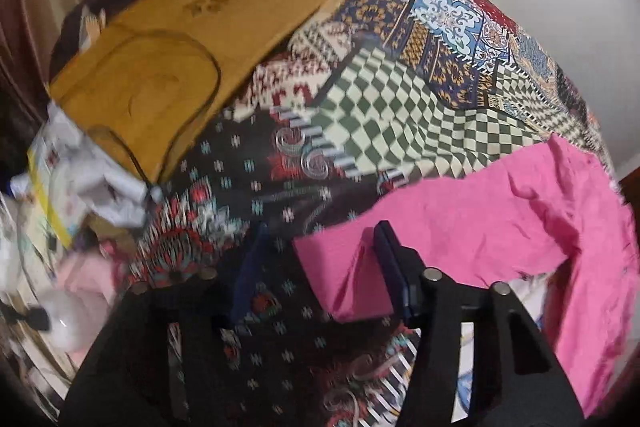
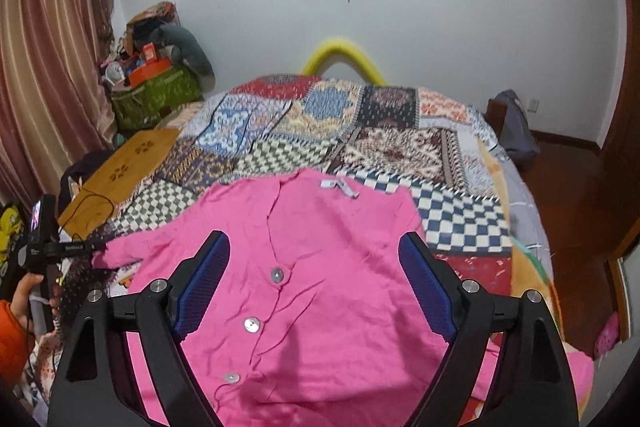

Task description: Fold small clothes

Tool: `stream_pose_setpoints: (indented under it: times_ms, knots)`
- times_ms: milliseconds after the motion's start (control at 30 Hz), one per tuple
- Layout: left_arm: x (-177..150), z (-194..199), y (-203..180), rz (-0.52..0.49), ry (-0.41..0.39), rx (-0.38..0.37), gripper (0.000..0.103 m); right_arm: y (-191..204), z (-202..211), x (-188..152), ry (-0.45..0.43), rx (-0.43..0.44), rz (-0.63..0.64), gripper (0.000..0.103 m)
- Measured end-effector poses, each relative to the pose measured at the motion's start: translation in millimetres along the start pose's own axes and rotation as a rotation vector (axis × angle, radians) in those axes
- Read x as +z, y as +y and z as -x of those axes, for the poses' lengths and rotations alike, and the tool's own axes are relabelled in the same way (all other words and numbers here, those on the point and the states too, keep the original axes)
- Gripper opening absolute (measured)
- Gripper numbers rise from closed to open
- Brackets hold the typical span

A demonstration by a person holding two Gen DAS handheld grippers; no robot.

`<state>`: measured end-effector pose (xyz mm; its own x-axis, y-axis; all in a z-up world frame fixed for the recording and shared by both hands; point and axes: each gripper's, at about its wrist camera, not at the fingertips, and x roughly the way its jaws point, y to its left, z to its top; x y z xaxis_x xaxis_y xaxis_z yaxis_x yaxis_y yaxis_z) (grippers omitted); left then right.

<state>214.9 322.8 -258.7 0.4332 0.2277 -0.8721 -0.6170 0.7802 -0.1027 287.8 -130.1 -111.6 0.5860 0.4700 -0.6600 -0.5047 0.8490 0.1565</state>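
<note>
Both claws were spread wide and gripped nothing: the right gripper [image 2: 314, 283] hovered over the body of the pink cardigan [image 2: 304, 291] with its blue pads well apart on either side of the button line, and the left gripper [image 1: 316, 267] sat at the tip of the garment's sleeve [image 1: 460, 227], one finger beside the cloth's edge, the other out over the patchwork quilt [image 1: 400, 99]; whether that finger touched the fabric could not be told through the blur. The cardigan lay on the quilt near the bed's close edge, front up, buttons [image 2: 251, 324] closed as far as three of them showed, collar label [image 2: 338, 187] pointing toward the far wall. Its body was spread fairly flat with only shallow wrinkles, and one sleeve stretched out sideways toward the left gripper. No fold line, doubled layer or tucked sleeve was visible anywhere, so the folding itself appeared not to have begun; at most the garment had been laid out and roughly smoothed. Everything remained to be done, by my reading: bringing in the sleeves, then doubling the body. The far sleeve was not clearly visible. A wooden lap tray [image 1: 168, 39] rested on the quilt well apart from the cardigan, out of the working area.
</note>
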Motion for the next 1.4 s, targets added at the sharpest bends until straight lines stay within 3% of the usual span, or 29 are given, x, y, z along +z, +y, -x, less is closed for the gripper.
stream_pose_setpoints:
  times_ms: [33,167,200,233,367,600,700,867,1133,1400]
  knots:
    - [-2,-1,-8,-0.052,-0.018,0.044,0.026,0,-3,0,0.009,0.002,0.0,0.084]
    - [-6,-8,-24,-0.181,-0.046,0.112,0.01,-3,-12,2,0.037,0.003,0.001,0.084]
    - [-7,-7,-24,-0.192,-0.052,0.114,0.002,-3,-13,2,0.039,0.006,-0.001,0.084]
    - [-7,-6,-22,-0.196,-0.042,0.084,0.001,-3,-14,3,0.04,0.009,-0.002,0.085]
    - [0,6,-19,-0.183,-0.043,0.022,0.001,-5,-15,3,0.045,0.018,-0.001,0.085]
    - [34,61,-46,-0.201,-0.125,-0.078,0.0,-13,-10,5,0.027,0.019,-0.005,0.085]
    - [49,87,-77,-0.231,-0.157,-0.148,0.0,-17,-6,5,0.015,0.013,-0.003,0.085]
    - [64,112,-154,-0.305,-0.143,-0.288,0.0,-23,-1,5,0.012,0.01,-0.005,0.085]
    - [47,102,-273,-0.424,-0.052,-0.418,0.0,-35,1,-1,0.011,0.022,-0.018,0.085]
    - [16,66,-336,-0.525,-0.004,-0.41,0.001,-52,3,-9,0.024,-0.018,-0.011,0.085]
